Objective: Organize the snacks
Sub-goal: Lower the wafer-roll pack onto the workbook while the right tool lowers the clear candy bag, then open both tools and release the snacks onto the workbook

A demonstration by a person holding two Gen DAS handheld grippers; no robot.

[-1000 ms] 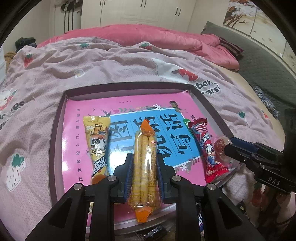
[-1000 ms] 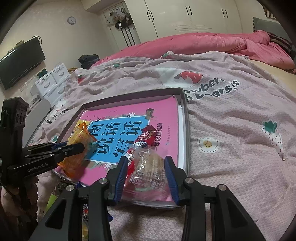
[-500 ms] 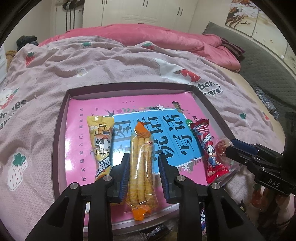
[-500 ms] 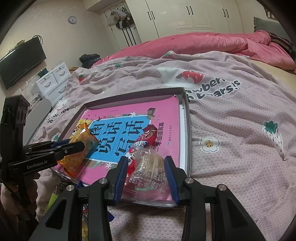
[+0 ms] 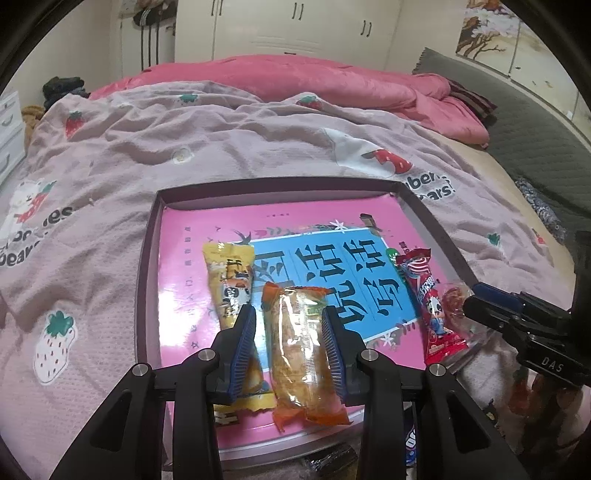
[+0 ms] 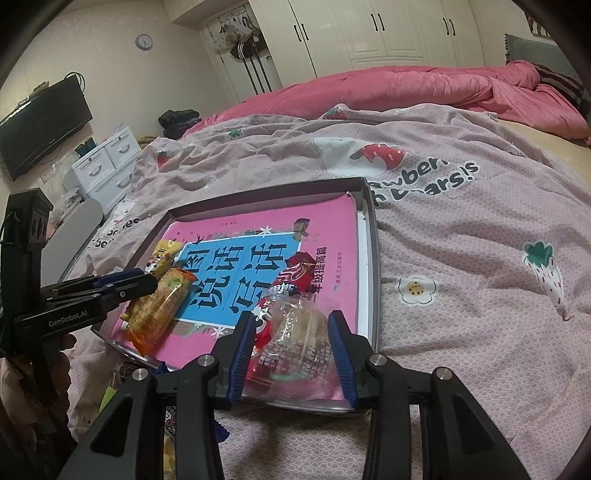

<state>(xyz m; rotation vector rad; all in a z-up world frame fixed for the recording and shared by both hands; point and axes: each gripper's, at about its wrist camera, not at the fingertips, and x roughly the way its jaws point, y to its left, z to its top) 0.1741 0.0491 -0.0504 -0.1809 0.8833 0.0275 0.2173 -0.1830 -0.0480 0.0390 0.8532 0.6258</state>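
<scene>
Orange transparent biscuit-stick packet (image 5: 301, 350), flat

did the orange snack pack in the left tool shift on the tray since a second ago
Yes. The orange snack pack now lies lower against the blue panel, toward the tray's near edge.

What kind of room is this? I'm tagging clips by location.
A bedroom, most likely: the tray of snacks sits on a bed's strawberry-print blanket, with a pink duvet behind, white wardrobes along the wall and a TV mounted on the left.
</scene>
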